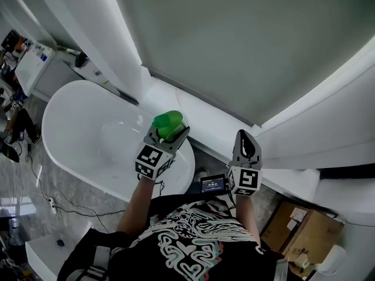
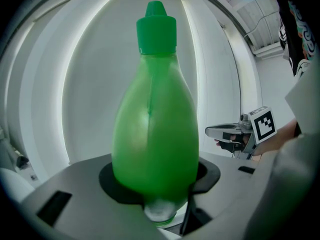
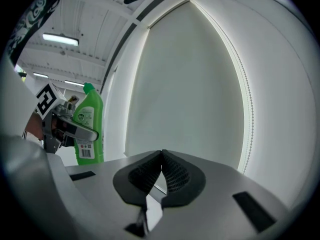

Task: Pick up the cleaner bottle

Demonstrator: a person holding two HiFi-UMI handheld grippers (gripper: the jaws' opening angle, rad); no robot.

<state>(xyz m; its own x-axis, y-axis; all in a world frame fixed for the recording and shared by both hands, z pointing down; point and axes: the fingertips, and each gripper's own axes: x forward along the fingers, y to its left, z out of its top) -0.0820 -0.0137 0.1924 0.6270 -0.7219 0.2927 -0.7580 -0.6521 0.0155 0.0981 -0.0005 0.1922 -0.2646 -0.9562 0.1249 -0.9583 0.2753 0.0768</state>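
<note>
Gripping | left gripper [image 1: 167, 133] | cleaner bottle [image 2: 155, 134] | glossy green plastic, pear-shaped

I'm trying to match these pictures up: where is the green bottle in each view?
Head view: green bottle at centre, by the tub's right end.
Left gripper view: fills the middle, upright.
Right gripper view: small, at the left edge.
Shared landmark: the left gripper clamped round it.

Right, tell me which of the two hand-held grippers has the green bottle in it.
The left hand-held gripper: its jaws are clamped on the body of the green cleaner bottle. The right hand-held gripper has its jaws shut together on nothing.
</note>
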